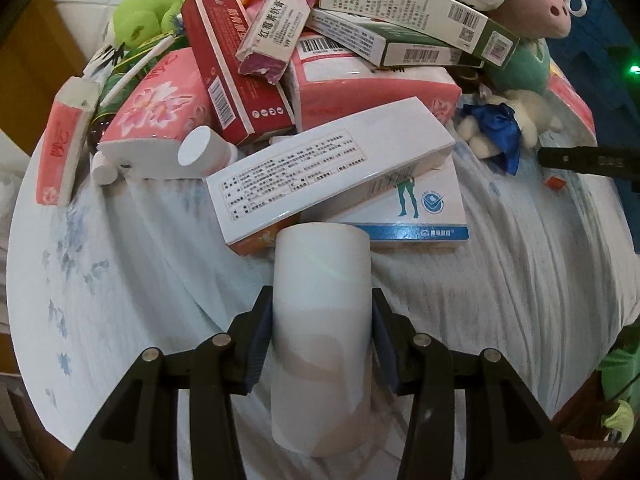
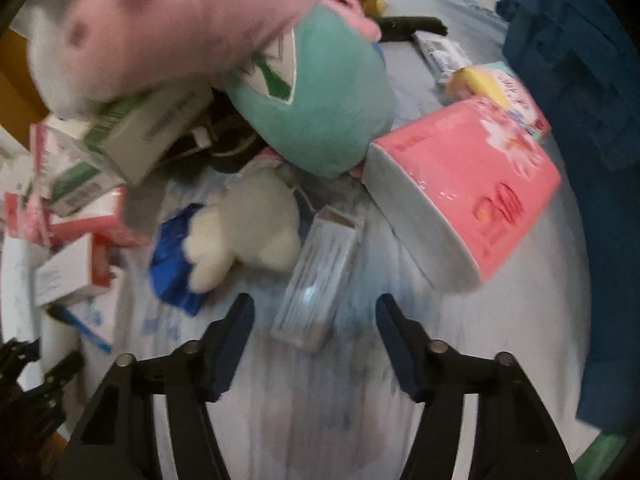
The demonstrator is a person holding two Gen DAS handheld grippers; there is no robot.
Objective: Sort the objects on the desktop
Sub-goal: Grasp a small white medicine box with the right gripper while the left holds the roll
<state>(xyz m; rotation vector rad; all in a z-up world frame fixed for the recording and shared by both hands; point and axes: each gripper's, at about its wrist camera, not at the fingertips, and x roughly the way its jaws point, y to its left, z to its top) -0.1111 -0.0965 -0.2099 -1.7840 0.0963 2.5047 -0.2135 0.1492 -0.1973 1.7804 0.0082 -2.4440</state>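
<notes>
In the left wrist view my left gripper (image 1: 322,300) is shut on a white cylindrical bottle (image 1: 320,256), with both blue pads pressed on its sides. The bottle points away toward a pile of boxes. In the blurred right wrist view my right gripper (image 2: 314,308) is open and points down at the cloth. A small clear grey box (image 2: 326,248) lies on the cloth with its near end between the fingertips, and gaps show on both sides of it. The tip of the other gripper (image 1: 580,158) reaches in from the right edge of the left wrist view.
A heap of medicine boxes (image 1: 332,172), pink tissue packs (image 1: 156,108) and plush toys (image 1: 516,120) fills the far half of the round cloth-covered table (image 1: 500,280). A pink tissue pack (image 2: 472,196), a teal plush (image 2: 320,112) and a white plush (image 2: 248,228) ring the right gripper. A blue crate (image 2: 568,80) stands at the right.
</notes>
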